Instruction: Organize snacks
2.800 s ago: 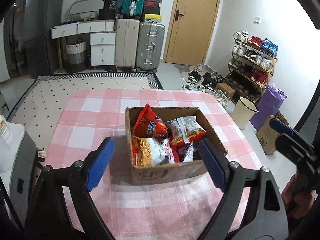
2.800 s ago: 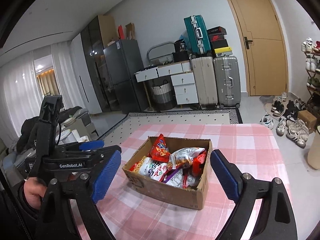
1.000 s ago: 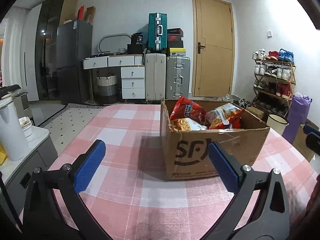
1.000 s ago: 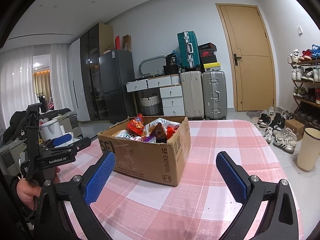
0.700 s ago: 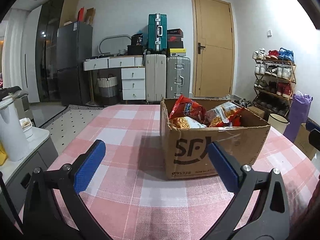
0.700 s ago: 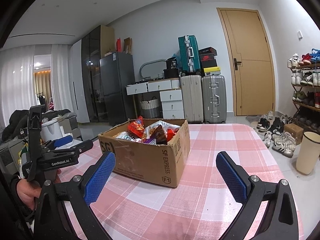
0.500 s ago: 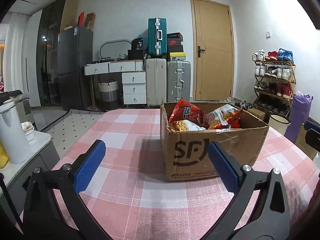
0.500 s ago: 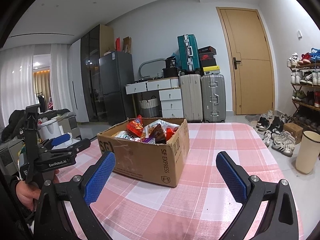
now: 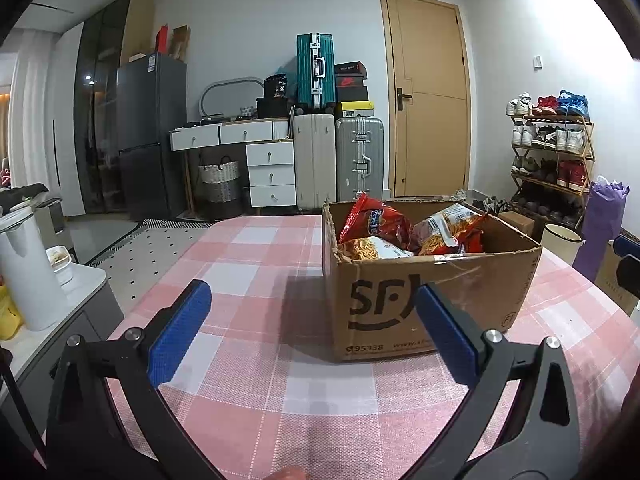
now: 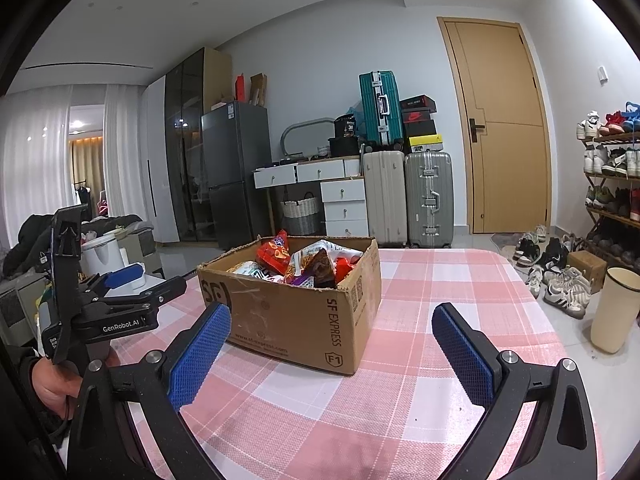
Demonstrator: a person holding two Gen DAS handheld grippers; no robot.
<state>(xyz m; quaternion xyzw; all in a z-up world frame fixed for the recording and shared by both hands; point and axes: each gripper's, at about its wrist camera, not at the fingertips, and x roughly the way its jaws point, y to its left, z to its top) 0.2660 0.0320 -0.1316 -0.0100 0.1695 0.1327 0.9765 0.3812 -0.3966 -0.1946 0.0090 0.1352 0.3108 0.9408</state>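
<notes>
My left tool (image 9: pixel 312 328) released, blue pads wide apart, low over the pink checked counter (image 9: pixel 256 392). Right tool (image 10: pixel 332 344) likewise spread, nothing between its pads. SF Express cardboard box (image 10: pixel 304 320) sits on the counter ahead of both tools, untouched. Inside: red chip bag (image 9: pixel 376 222) upright at the back left, a noodle-snack packet (image 9: pixel 374 249) in front of it, another crinkled packet (image 9: pixel 448 230) to the right. Lower snacks hidden behind the box wall; labels unreadable. Right view shows a dark brown packet (image 10: pixel 322 266).
</notes>
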